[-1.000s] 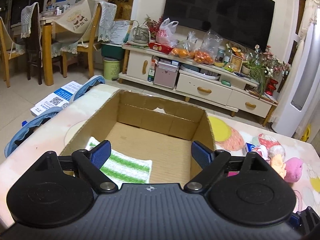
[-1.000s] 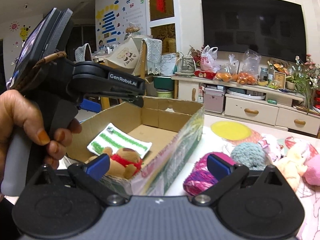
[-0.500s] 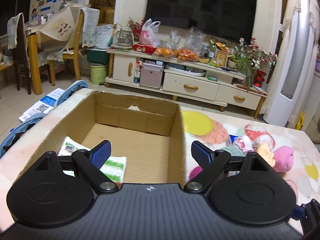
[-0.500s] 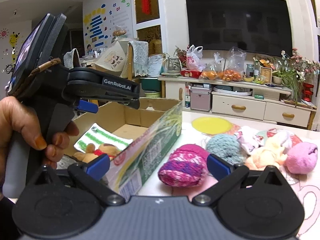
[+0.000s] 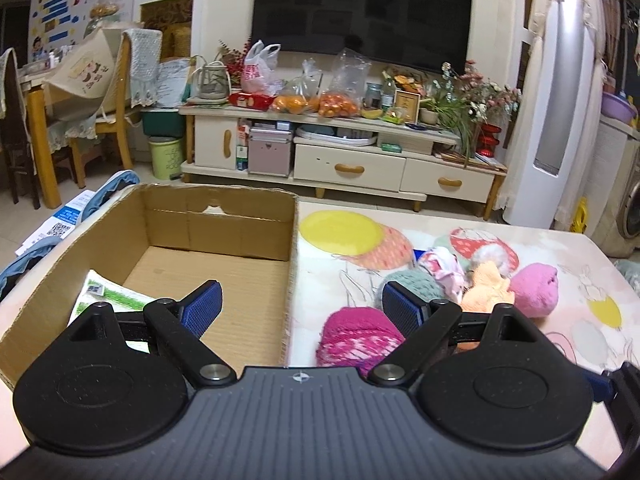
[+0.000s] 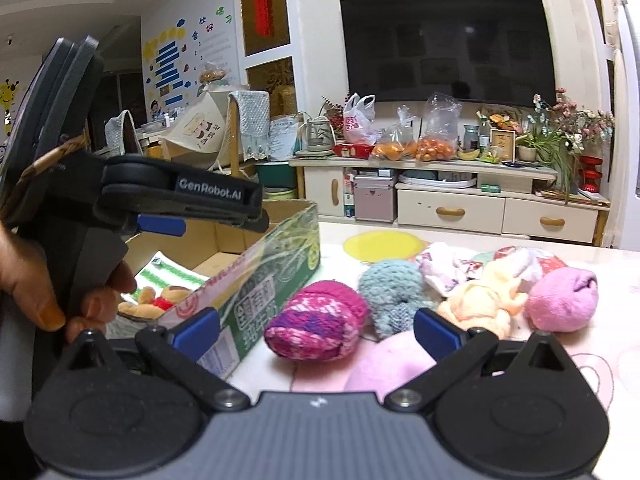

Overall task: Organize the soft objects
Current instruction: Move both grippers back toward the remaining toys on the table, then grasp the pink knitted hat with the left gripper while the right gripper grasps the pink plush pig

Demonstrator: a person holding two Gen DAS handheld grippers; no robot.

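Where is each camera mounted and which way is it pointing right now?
Left wrist: on the left gripper, over the box edge, facing the TV stand; only its own open fingers show.
Right wrist: on the right gripper, facing likewise; shows the left gripper beside it and a hand.
Shared: box, magenta sock ball, teal ball, TV stand.

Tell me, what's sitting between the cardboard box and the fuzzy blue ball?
The pink knitted ball lies between the cardboard box and the fuzzy blue ball. The right wrist view shows this best.
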